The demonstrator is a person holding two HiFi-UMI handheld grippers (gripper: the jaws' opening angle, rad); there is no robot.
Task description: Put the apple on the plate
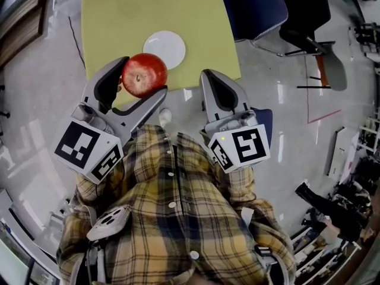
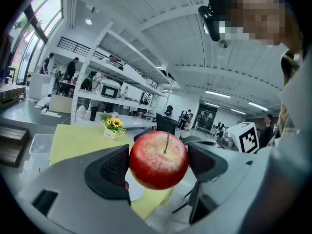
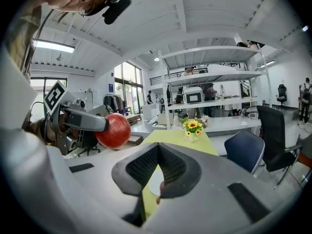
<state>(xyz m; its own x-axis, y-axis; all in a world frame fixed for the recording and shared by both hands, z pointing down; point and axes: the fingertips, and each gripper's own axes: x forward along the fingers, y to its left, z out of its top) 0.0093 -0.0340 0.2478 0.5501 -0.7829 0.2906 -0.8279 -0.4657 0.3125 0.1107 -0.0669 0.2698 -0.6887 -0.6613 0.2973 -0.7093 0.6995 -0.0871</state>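
A red apple [image 1: 144, 75] hangs in the air, with my left gripper [image 1: 142, 79] shut on it, just off the near edge of the yellow-green table [image 1: 119, 10]. The left gripper view shows the apple [image 2: 158, 160] stem-up, clamped between both pads. A white plate [image 1: 164, 47], with nothing on it, lies on the table just beyond the apple. Part of the plate [image 2: 135, 190] peeks out under the fruit. My right gripper [image 1: 209, 76] is held to the right of the apple, its jaws shut on nothing. The right gripper view shows the apple [image 3: 113, 130] off to the left.
A small pot of sunflowers [image 2: 112, 127] stands farther along the table. A blue chair [image 1: 255, 8] and a black chair [image 1: 306, 10] stand to the table's right. Shelving and work tables fill the room behind. My plaid shirt [image 1: 172, 218] fills the lower head view.
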